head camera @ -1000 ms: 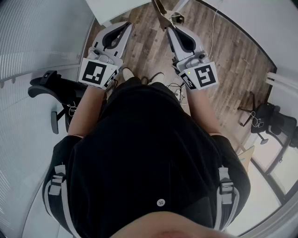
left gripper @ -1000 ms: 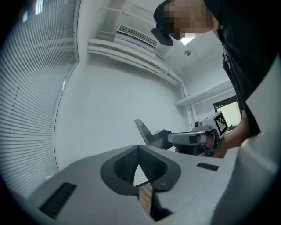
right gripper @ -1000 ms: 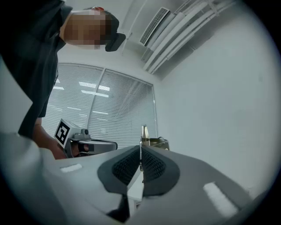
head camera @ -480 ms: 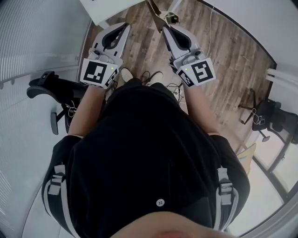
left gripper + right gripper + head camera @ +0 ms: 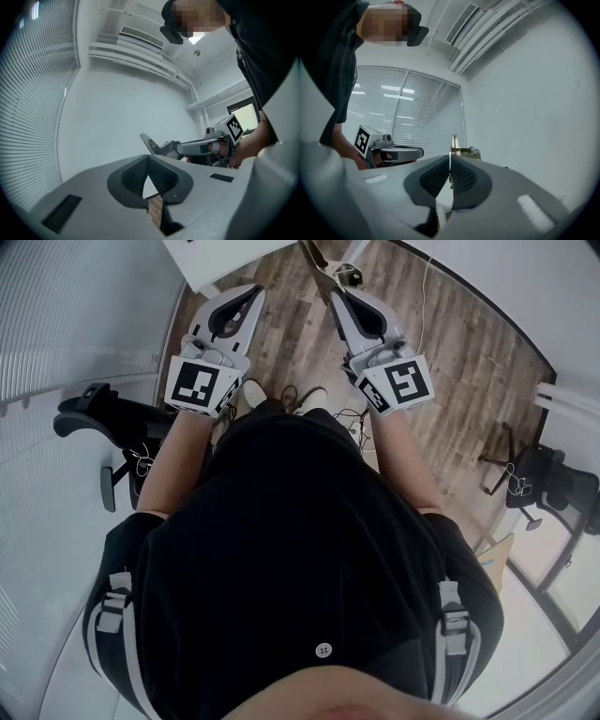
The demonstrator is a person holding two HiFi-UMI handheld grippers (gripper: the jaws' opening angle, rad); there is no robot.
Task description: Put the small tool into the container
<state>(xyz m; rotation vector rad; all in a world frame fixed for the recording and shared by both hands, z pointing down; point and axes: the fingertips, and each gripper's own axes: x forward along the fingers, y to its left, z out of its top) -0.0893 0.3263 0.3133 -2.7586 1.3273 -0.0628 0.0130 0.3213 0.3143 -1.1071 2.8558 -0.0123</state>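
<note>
The right gripper (image 5: 450,159) is closed on what looks like a thin metal small tool (image 5: 453,143), though the view is poor. The tool pokes out past the jaw tips, above the wooden floor (image 5: 469,362). The left gripper (image 5: 148,158) is closed on nothing, level beside it.

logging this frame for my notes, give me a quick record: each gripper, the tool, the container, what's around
left gripper: jaws together, nothing between them
right gripper: jaws shut on the small tool
small tool: thin, metallic, sticks out past the jaw tips
container: not in view
person: stands on the wood floor, both grippers held out in front
nearby: white table corner, black office chair
</note>
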